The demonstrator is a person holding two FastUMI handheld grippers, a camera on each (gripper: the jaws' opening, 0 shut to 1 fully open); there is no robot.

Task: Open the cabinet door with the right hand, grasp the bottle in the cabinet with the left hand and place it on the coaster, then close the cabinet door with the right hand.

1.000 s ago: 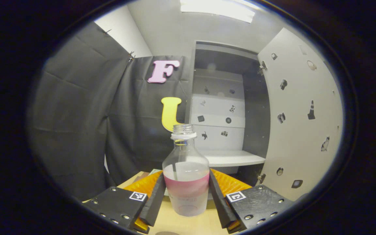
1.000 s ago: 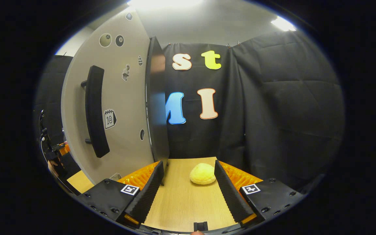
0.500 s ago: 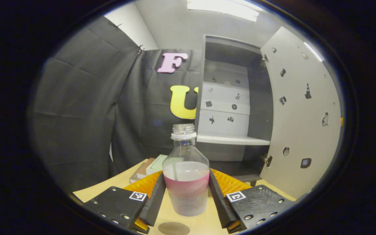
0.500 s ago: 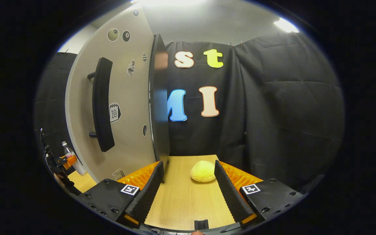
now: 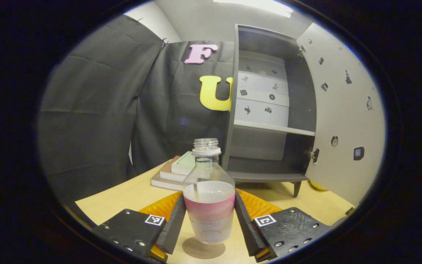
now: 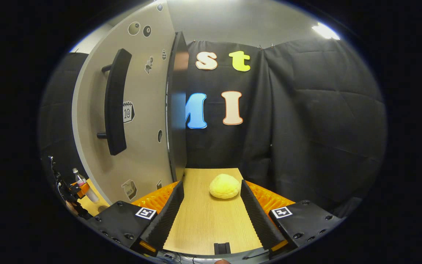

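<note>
- The bench (image 5: 123,198) is pale wood, with the cabinet (image 5: 266,110) standing on it on short legs; its shelves are bare.
- The cabinet door (image 5: 343,121) stands swung wide open; in the right gripper view its outer face carries a dark bar handle (image 6: 115,106).
- A stack of books (image 5: 174,170) lies left of the cabinet.
- The left claw (image 5: 209,220) is clamped on the bottle (image 5: 208,205), both fingers pressing its sides, upright, just over the coaster (image 5: 203,249); contact cannot be told.
- The right claw (image 6: 211,216) hangs open beside the door's edge, gripping nothing.
- A yellow bun (image 6: 225,186) sits on the bench beyond its fingers.
</note>
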